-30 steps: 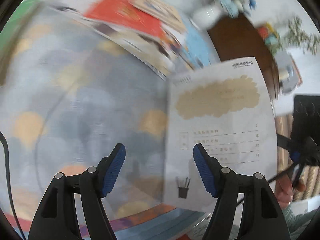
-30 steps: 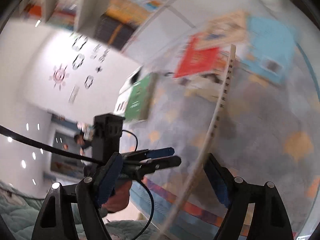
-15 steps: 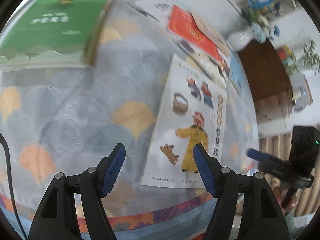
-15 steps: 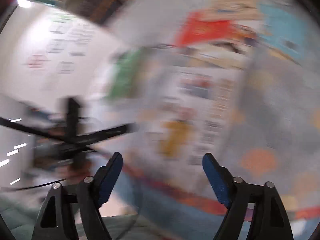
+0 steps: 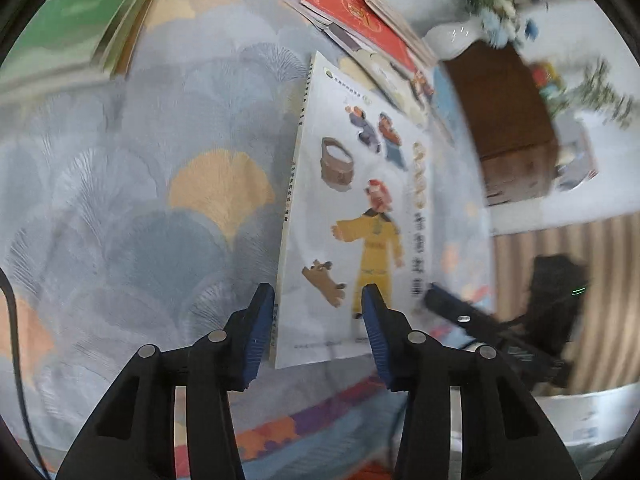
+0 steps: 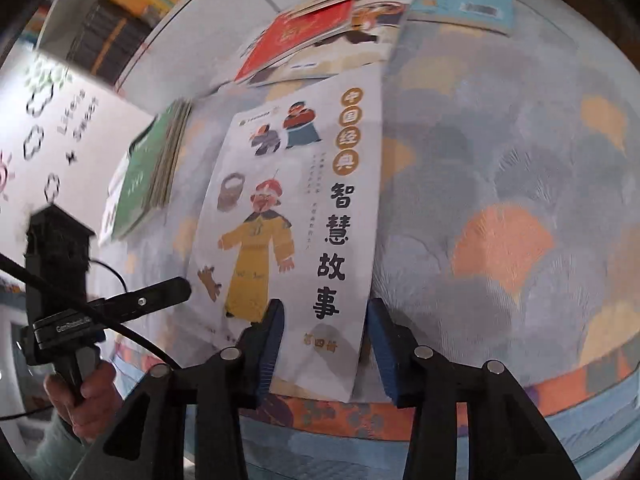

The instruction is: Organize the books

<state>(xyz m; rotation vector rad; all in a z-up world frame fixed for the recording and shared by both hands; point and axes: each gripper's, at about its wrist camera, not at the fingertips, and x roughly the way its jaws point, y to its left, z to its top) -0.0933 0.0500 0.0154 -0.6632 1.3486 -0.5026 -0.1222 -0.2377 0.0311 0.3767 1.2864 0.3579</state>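
Both tongs, left (image 5: 318,304) and right (image 6: 326,320), just narrowed but gripping nothing, hover over the white illustrated storybook (image 6: 296,216); scattered red-topped book pile (image 6: 316,36) remains unsorted

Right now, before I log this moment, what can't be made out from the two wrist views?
- Left wrist view: blur smears the title on the white storybook and the green book.
- Both views: whether the pads of the left gripper or right gripper touch that storybook.
- Right wrist view: shelf books, too small and blurred to read.
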